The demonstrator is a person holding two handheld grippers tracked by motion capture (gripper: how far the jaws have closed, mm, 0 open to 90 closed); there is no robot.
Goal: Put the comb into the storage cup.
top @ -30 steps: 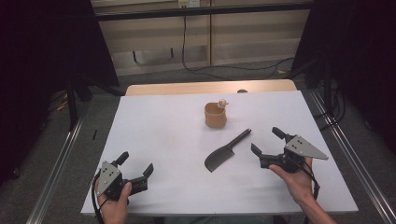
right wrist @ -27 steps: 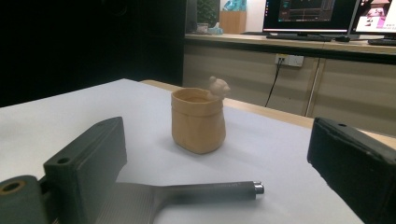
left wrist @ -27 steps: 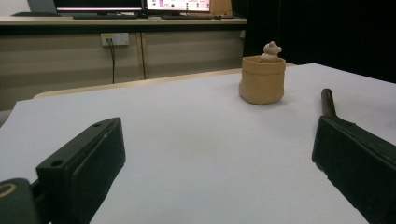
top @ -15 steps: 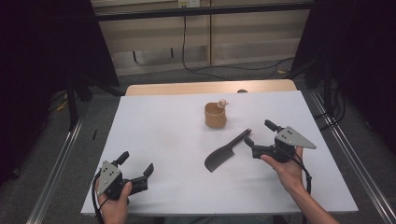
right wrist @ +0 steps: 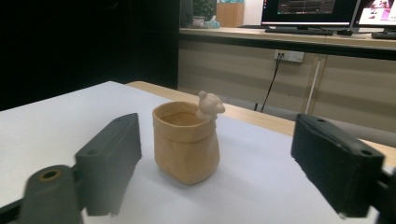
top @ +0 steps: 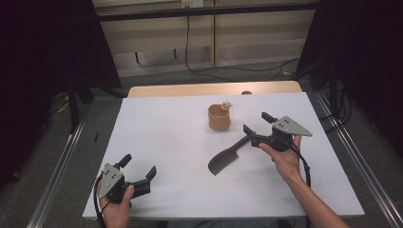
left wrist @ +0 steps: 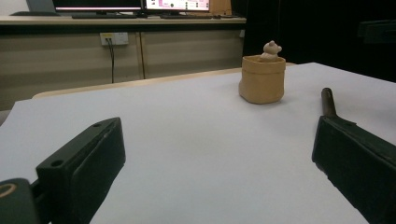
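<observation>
1. Cup [top: 219, 118], a tan ceramic one with a small bear figure [top: 226, 105] on its rim, stands upright toward the far middle of the white tabletop [top: 166, 137], just ahead of the right claw.
2. Left claw [top: 139, 172] rests at the near left corner, held in the person's left hand [top: 114, 206], jaws apart and empty, as a second ago.
3. Toy cleaver [top: 228, 156], dark, lies flat between cup and right claw, handle pointing up and right; it has not shifted.
4. Right claw [top: 255, 129] has travelled left and forward from the right edge, passing over the cleaver's handle end. Its jaws have just been closing a little, yet they stand wide with nothing between them; in the right gripper view the cup [right wrist: 187, 142] sits centred in the gap, farther off. This reads as an approach to the cup, not the cleaver.
5. Whether the cup holds anything is hard to make out; the right hand [top: 285, 161] covers part of the claw body.
</observation>
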